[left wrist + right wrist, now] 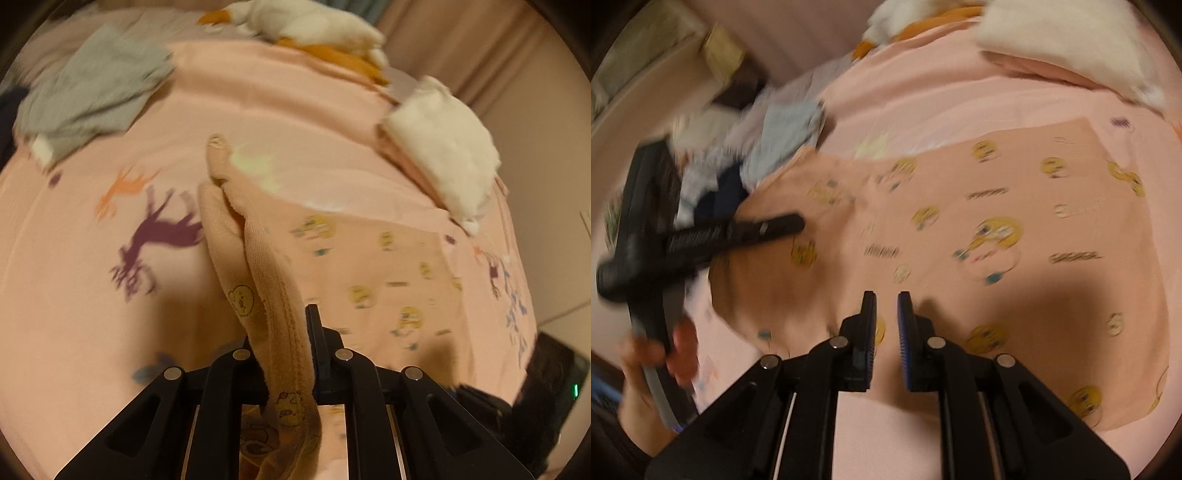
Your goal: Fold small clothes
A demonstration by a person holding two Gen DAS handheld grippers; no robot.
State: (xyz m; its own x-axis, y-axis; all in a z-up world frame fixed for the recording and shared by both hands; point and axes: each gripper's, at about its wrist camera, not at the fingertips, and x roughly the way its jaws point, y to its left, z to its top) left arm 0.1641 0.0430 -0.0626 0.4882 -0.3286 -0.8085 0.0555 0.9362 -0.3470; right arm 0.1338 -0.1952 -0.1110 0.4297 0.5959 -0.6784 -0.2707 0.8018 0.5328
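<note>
A peach garment with yellow cartoon prints [979,229] lies spread on the pink bedsheet [277,103]. My left gripper [286,332] is shut on the garment's thick hemmed edge [273,295] and lifts it off the bed, so the cloth hangs in a fold. In the right wrist view the left gripper [768,230] shows blurred at the garment's left side, held by a hand [646,369]. My right gripper [886,317] hovers over the garment's near edge, its jaws slightly apart and empty.
A grey folded garment [92,88] lies at the far left. A white and pink folded stack [443,147] sits at the far right. A white and orange plush [306,26] lies at the back. Mixed clothes [738,155] pile at the left.
</note>
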